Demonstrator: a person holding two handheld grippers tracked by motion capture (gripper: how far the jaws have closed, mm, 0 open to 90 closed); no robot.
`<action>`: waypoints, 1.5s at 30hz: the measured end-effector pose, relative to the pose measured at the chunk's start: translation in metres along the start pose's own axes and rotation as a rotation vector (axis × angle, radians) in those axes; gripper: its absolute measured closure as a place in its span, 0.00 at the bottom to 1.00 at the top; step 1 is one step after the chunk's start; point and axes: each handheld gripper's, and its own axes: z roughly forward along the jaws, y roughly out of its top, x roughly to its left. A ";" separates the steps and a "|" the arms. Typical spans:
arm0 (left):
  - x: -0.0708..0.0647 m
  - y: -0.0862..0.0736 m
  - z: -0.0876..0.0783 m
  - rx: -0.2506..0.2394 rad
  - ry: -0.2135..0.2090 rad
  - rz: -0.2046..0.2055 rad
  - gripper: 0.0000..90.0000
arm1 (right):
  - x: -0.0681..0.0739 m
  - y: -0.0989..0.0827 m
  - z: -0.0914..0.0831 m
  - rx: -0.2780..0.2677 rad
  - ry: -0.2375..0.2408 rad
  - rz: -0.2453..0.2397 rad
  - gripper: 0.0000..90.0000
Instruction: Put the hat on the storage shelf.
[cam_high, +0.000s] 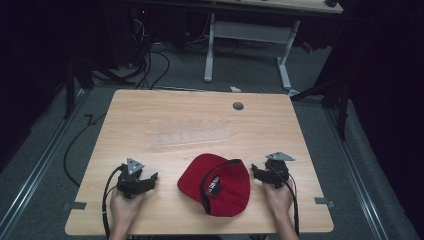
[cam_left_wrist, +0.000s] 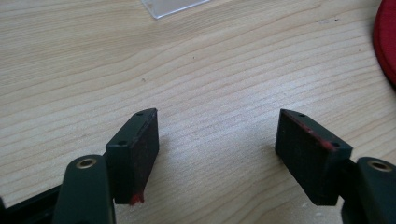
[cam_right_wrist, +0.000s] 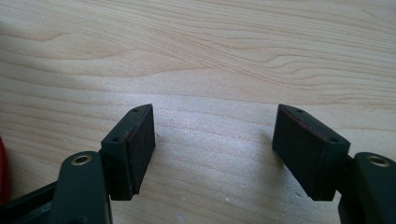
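- Worktop (cam_high: 165, 115): pale wood-grain board, rectangular, with a round grey cable port (cam_high: 238, 106) close to its far edge. Most of the surface is bare.
- Red baseball cap (cam_high: 217, 184): the item in hand. It lies between the two tools, close to the near edge and slightly right of the middle, apparently turned so the dark inner band and a label show. Its shape looks undisturbed, with no fold or lift. A red edge of it (cam_left_wrist: 386, 42) enters the left gripper view at the right margin.
- Clear plastic sheet (cam_high: 192, 135): flat, faint, lying mid-worktop beyond the cap, well apart from both tools. One corner (cam_left_wrist: 173, 6) appears at the top of the left gripper view.
- Left tool (cam_high: 150, 178): held low over the worktop near the near-left corner, pointing towards the cap but apart from it. Jaws stand wide, bare wood between the pads (cam_left_wrist: 142, 154), nothing gripped.
- Right tool (cam_high: 256, 172): held just beside the cap's right side, not touching as far as the high view tells. Jaws stand wide, bare wood between the pads (cam_right_wrist: 140, 149), nothing gripped.
- Progress, judged: work on the cap appears not yet begun. Both tools flank it at the ready. Approach, grip and any handling of the cap all remain to be done.
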 end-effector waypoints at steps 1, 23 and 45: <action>0.000 0.000 0.000 0.000 0.000 0.000 0.34 | 0.000 0.000 0.000 0.000 -0.001 0.000 0.33; 0.000 0.000 0.000 0.004 -0.003 0.001 0.32 | 0.002 0.001 0.000 0.007 0.004 -0.010 0.35; -0.001 0.000 0.000 0.008 -0.009 0.002 0.32 | 0.006 -0.002 -0.039 -0.082 0.161 -0.007 0.50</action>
